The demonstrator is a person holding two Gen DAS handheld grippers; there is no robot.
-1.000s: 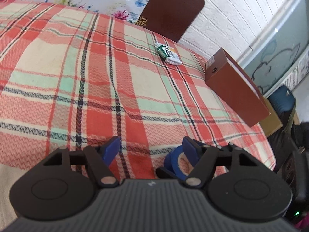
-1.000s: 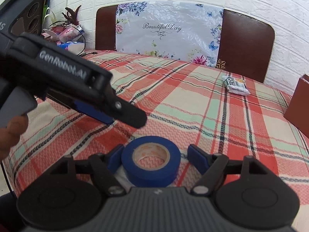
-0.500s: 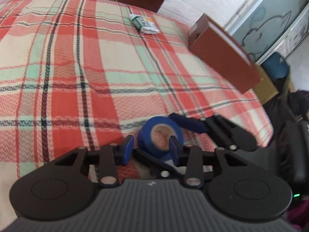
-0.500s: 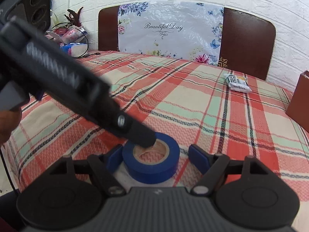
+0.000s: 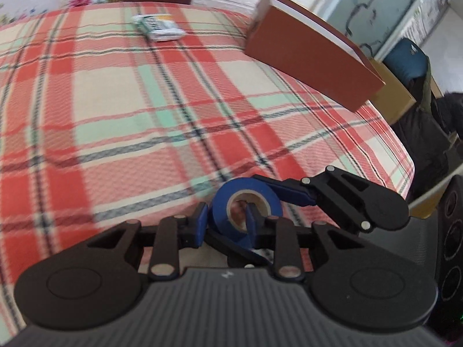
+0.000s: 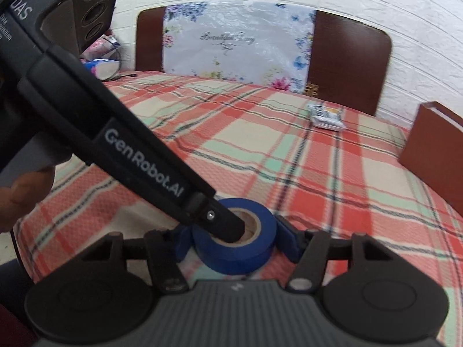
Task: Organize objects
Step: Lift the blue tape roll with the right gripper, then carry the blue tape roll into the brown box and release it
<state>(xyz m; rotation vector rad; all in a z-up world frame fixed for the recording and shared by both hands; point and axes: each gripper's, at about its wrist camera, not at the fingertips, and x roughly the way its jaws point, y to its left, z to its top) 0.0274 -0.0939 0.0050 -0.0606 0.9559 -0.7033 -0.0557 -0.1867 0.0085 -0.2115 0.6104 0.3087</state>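
Note:
A blue tape roll (image 5: pixel 230 214) (image 6: pixel 254 248) lies at the near edge of the plaid table. My left gripper (image 5: pixel 225 224) is shut on its wall, with one finger (image 5: pixel 251 219) in the core and the other outside. In the right wrist view the left gripper's finger (image 6: pixel 228 225) dips into the core. My right gripper (image 6: pixel 234 247) has closed on the roll from both sides, its pads touching the rim. In the left wrist view one right finger (image 5: pixel 292 192) lies against the roll.
A green and white packet (image 5: pixel 159 27) (image 6: pixel 327 117) lies far across the plaid cloth (image 5: pixel 144 110). A brown box (image 5: pixel 309 55) (image 6: pixel 434 156) stands at the right edge. Two brown chair backs (image 6: pixel 347 60) and a floral sheet (image 6: pixel 237 43) are behind the table.
My left gripper swung right onto the roll and closed on its wall, one finger entering the core. My right gripper narrowed from wide open until its pads touch the roll.

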